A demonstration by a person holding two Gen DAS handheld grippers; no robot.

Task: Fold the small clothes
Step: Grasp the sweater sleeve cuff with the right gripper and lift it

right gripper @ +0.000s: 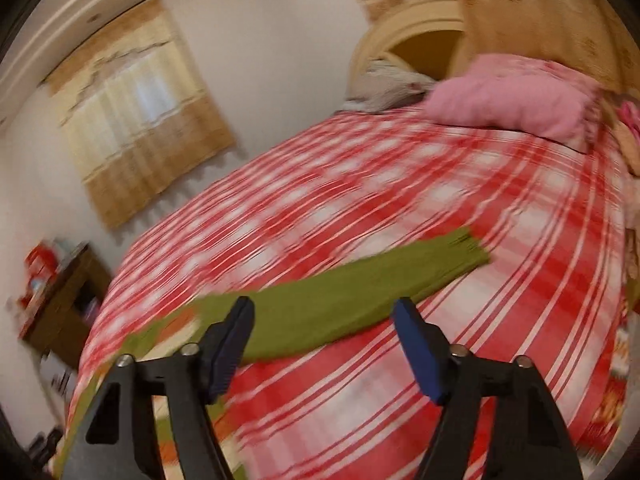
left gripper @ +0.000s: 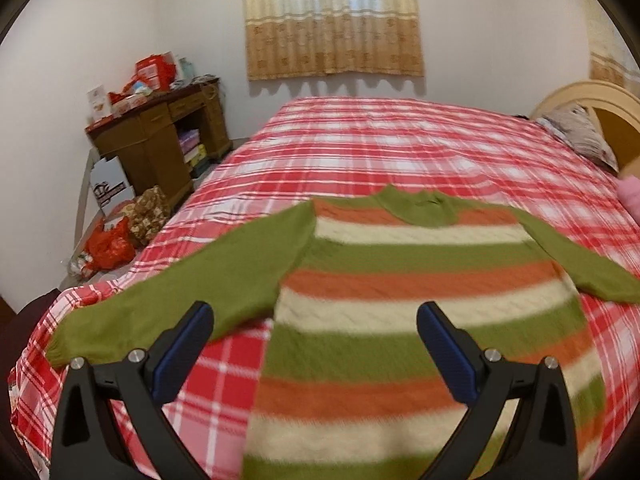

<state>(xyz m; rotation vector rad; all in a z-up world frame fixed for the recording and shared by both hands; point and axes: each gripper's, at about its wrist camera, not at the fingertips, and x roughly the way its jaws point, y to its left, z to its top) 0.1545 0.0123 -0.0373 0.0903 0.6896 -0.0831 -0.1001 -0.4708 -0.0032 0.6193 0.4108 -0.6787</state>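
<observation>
On the bed [left gripper: 360, 140], spread over its red plaid cover, lies the striped sweater [left gripper: 400, 280], flat and face up, collar toward the far side of the bed and both green sleeves thrown out wide. We hold the left tool [left gripper: 316, 344] above the sweater's lower left part, jaws spread wide and gripping nothing; one finger hangs over the left sleeve [left gripper: 200, 280], the other over the striped body. The right tool [right gripper: 324, 344] hovers above the right sleeve [right gripper: 360, 292], also wide open and empty, with the cuff [right gripper: 468, 248] lying beyond it toward the pink pillow [right gripper: 512, 96].

We judge that the sleeves come first. To do this well, we should lower each tool until one finger slips under the knit and the other sits on top, taking hold near the cuff, not mid-sleeve, so the whole sleeve follows. Pinch only the sleeve, not the bed cover beneath it. Then carry each cuff across onto the sweater's body, laying it flat along the stripes. The knit looks thick and soft, so we expect it to sag; a low, slow carry should keep the body from dragging out of square.
</observation>
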